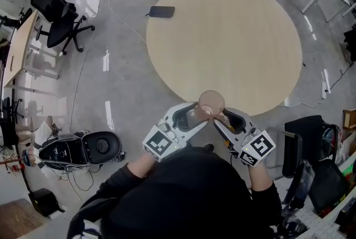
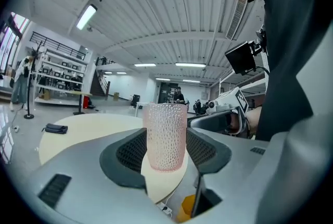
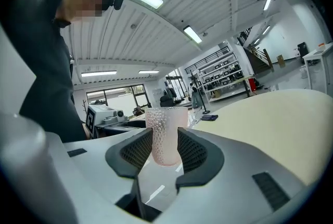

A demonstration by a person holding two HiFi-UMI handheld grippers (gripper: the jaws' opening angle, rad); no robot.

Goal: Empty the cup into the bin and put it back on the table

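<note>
pink dimpled cup (image 1: pixel 211 103) is upright at the near edge of the round table (image 1: pixel 233 32), with your left gripper (image 2: pixel 165 152) and right gripper (image 3: pixel 165 150) both closed on its sides. it looks light, rigid and breakable, so hold mid-wall gently.
</note>
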